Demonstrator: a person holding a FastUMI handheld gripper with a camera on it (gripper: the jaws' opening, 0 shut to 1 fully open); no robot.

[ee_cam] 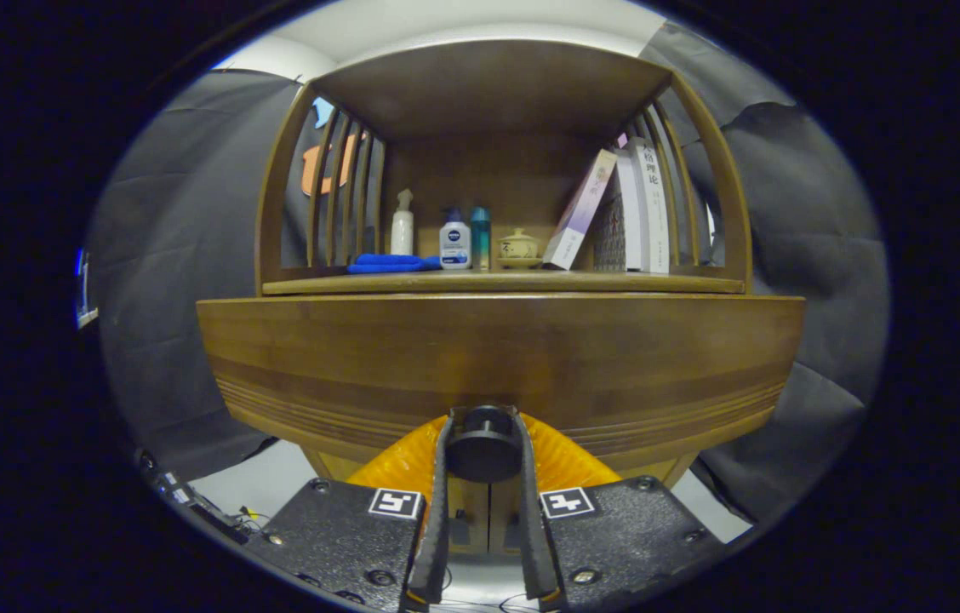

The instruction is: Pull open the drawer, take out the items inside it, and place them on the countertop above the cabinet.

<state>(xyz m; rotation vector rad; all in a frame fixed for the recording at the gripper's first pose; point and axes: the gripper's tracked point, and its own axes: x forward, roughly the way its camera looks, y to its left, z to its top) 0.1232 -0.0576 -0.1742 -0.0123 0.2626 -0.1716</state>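
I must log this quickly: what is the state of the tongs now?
Tongs: closed on the drawer knob, one finger pressing each side.

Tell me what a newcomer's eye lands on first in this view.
First, the gripper: its jaws are closed on the round dark drawer knob at the bottom of the wide wooden drawer front. Above, on the countertop, stand a white spray bottle, two more bottles and a small lidded pot, with a blue cloth beside them and leaning books opposite.
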